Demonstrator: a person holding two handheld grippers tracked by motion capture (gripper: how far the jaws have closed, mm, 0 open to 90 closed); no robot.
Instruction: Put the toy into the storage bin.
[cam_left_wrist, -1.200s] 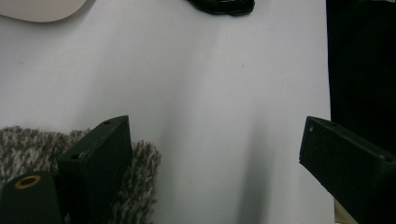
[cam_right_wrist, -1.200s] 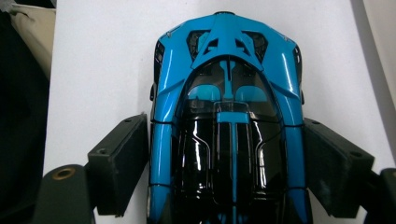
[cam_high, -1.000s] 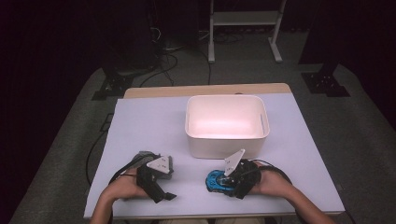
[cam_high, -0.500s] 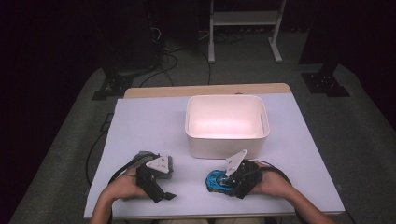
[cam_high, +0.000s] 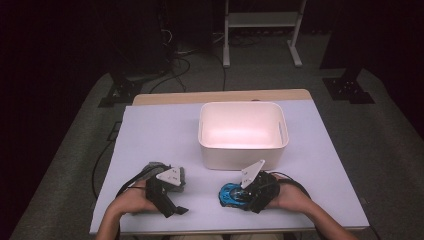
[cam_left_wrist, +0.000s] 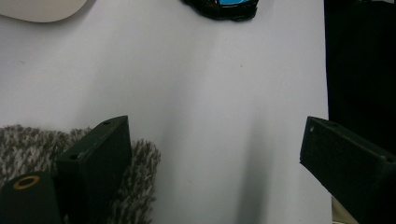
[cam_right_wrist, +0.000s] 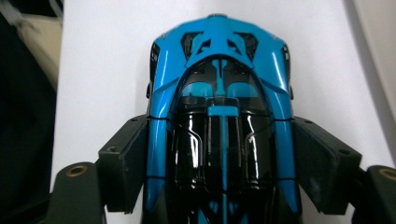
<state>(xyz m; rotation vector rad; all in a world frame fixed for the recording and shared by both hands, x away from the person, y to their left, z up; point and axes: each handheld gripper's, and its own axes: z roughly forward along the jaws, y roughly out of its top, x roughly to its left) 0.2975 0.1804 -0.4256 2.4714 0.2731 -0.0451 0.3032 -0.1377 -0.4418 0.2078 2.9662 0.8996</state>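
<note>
A blue and black toy car (cam_high: 227, 192) sits on the white table (cam_high: 160, 135) near the front edge, right of centre. My right gripper (cam_high: 239, 198) is shut on it; in the right gripper view both pads press the flanks of the car (cam_right_wrist: 217, 56), with its nose pointing away from my right gripper (cam_right_wrist: 219, 140). A grey knitted cloth (cam_high: 152, 167) lies at the front left. My left gripper (cam_high: 175, 209) stands open beside it. In the left gripper view one jaw of my left gripper (cam_left_wrist: 215, 130) rests over the cloth's (cam_left_wrist: 140, 158) edge, and only bare table lies between the jaws.
A white plastic bin (cam_high: 202, 125) with handle slots stands at the table's middle, just behind both grippers, with nothing in it. The table's front edge lies close under the hands. Cables trail from both grippers. Dark floor and a rack's legs lie beyond.
</note>
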